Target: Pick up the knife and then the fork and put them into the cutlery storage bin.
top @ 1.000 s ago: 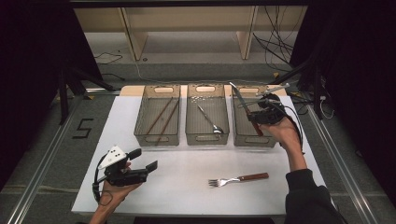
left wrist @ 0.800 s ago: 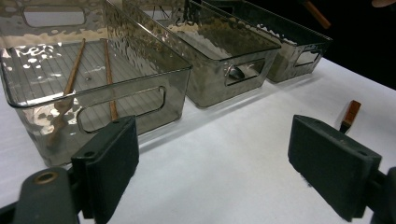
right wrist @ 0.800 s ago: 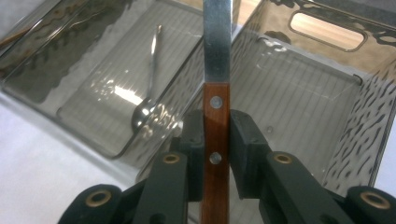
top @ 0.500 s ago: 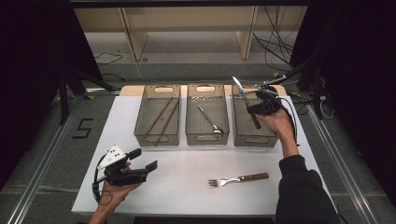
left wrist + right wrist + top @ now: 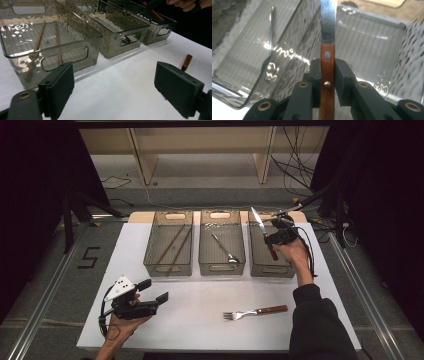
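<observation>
Gripping a knife by its wooden handle, the right claw hangs over the right-hand bin, jaws pressed on both sides of the handle, blade pointing up and away from it. Beside that claw, the middle bin holds a spoon. The left claw rests open and empty on the desk, a fork lying off to its right.

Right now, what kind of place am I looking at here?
Probably a lab or recording setup, not a kitchen: a white table framed by metal rails, loose cables on the floor behind, and three clear bins for sorting cutlery, with a fork waiting.
</observation>
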`<move>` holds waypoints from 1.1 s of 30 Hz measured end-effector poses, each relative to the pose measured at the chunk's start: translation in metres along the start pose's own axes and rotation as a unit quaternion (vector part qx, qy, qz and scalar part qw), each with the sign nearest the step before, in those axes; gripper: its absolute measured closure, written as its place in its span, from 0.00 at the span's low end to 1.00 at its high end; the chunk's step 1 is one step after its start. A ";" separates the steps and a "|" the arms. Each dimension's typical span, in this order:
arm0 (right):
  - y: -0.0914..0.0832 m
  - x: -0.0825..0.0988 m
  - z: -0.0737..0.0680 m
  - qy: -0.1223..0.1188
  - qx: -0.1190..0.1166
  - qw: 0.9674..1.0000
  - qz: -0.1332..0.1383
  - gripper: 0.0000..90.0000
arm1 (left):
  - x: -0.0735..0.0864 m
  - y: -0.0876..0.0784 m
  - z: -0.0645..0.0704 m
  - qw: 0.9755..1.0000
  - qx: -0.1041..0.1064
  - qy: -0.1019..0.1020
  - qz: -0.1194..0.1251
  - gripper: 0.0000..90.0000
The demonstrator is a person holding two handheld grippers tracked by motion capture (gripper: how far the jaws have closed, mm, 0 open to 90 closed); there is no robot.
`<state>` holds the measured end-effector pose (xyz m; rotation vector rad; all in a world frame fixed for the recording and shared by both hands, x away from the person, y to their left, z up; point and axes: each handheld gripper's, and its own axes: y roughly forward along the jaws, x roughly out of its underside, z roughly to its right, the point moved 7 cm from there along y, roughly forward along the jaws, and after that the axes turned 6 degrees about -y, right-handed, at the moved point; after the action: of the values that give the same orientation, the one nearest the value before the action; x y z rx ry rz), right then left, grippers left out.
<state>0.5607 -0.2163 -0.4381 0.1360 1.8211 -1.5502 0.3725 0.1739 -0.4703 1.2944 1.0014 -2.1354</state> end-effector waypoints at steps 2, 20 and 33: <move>0.002 0.002 0.000 0.004 0.000 1.000 -0.004 0.86 | 0.000 0.000 0.000 1.000 0.000 0.000 0.000 0.18; 0.020 0.021 0.002 0.036 -0.003 0.999 -0.026 0.85 | 0.000 0.000 0.000 1.000 0.000 0.002 -0.001 0.18; 0.002 0.016 -0.015 0.000 -0.044 0.999 0.010 0.61 | 0.000 0.000 0.001 1.000 -0.001 0.003 -0.001 0.18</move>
<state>0.5439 -0.2083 -0.4491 0.1120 1.8794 -1.4545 0.3720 0.1737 -0.4701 1.2997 1.0067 -2.1332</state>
